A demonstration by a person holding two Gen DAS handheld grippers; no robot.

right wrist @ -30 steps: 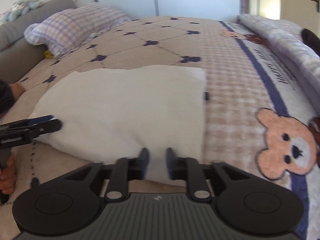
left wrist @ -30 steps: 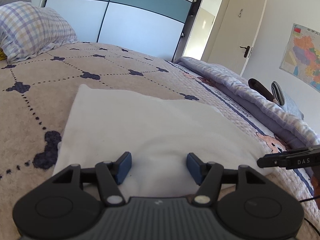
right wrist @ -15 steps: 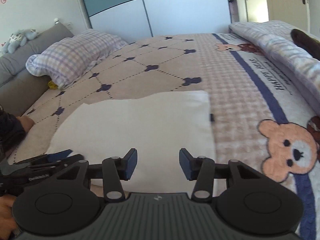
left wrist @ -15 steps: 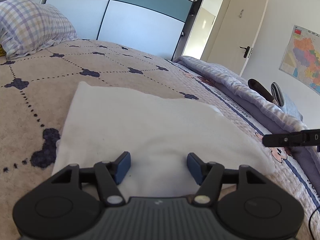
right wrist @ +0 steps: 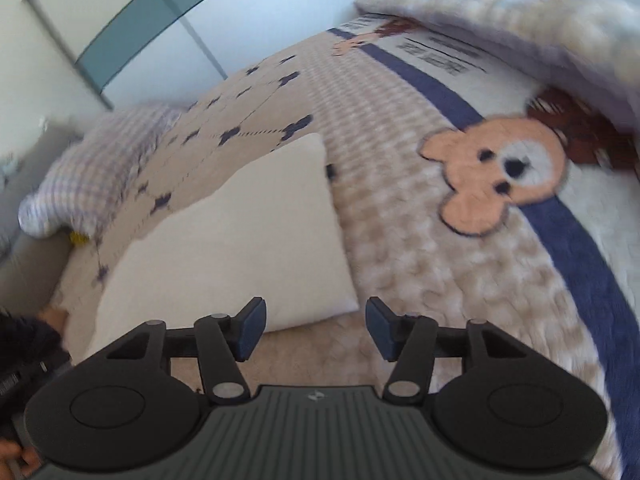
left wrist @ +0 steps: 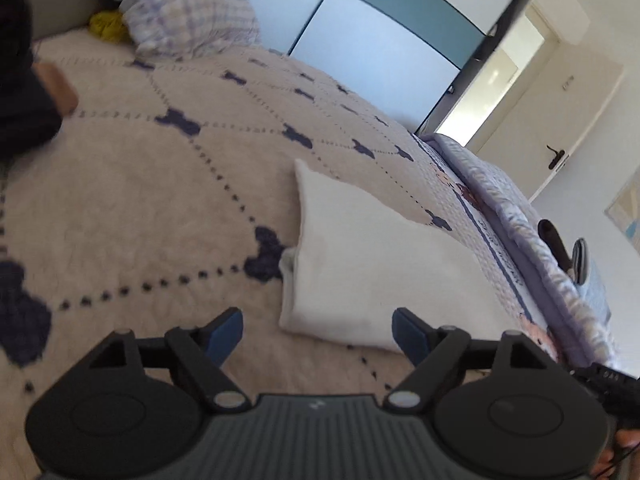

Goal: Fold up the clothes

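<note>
Left wrist view showed a white garment [left wrist: 372,268] lying folded into a flat, roughly square packet on the bed [left wrist: 140,200], with the pillow [left wrist: 180,12] well beyond it near the headboard. Judging by its neat edges and doubled layers at the near corner, the folding of this piece looked mostly or wholly done; whether one more fold or a move to a pile was left could not be told, and no other clothes showed on the patterned cover. The left hand-held gripper [left wrist: 318,330] hung over the garment's near left corner, its jaws opening wide, with nothing pressed between the blue pads; the corner lay under the gap rather than in a grip. In the right wrist view, blurred by motion, the right hand-held gripper [right wrist: 316,328] hovered just off the garment's [right wrist: 240,248] near right corner, jaws also opening and empty, the bear print [right wrist: 496,172] on the cover off to its right. Neither gripper appeared to touch the cloth.
</note>
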